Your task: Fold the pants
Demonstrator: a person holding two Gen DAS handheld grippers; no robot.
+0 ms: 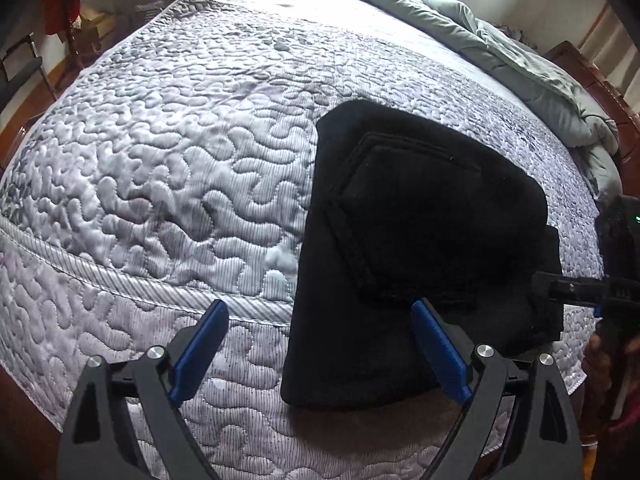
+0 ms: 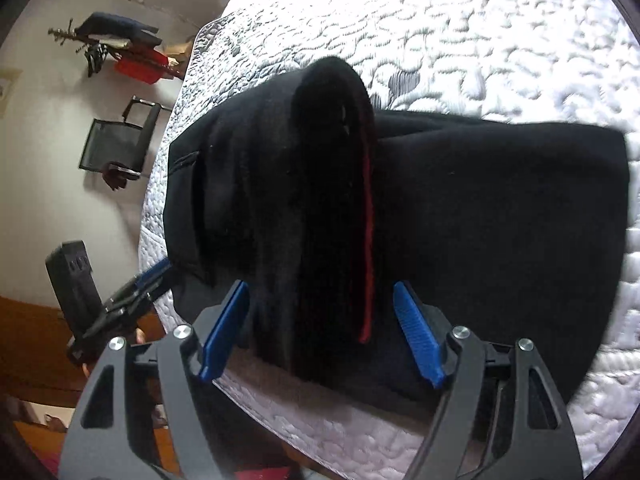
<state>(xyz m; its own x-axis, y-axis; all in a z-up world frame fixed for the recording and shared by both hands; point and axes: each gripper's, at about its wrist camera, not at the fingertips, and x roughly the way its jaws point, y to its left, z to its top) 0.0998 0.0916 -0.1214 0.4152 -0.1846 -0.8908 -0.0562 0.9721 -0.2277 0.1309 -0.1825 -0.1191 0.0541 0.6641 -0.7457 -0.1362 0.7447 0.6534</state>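
The black pants (image 1: 420,240) lie folded into a compact bundle on the quilted bedspread (image 1: 168,168), back pocket facing up. My left gripper (image 1: 320,344) is open above the bundle's near left corner, its right finger over the cloth. In the right wrist view the pants (image 2: 480,208) show a raised fold with a red inner edge (image 2: 366,240). My right gripper (image 2: 320,328) is open with that raised fold between its fingers. The right gripper also shows at the right edge of the left wrist view (image 1: 576,288).
A grey-green duvet (image 1: 520,56) is bunched at the far side of the bed. A wooden bed frame (image 1: 592,76) lies beyond it. A black chair (image 2: 116,140) and a clothes rack (image 2: 120,52) stand off the bed's edge.
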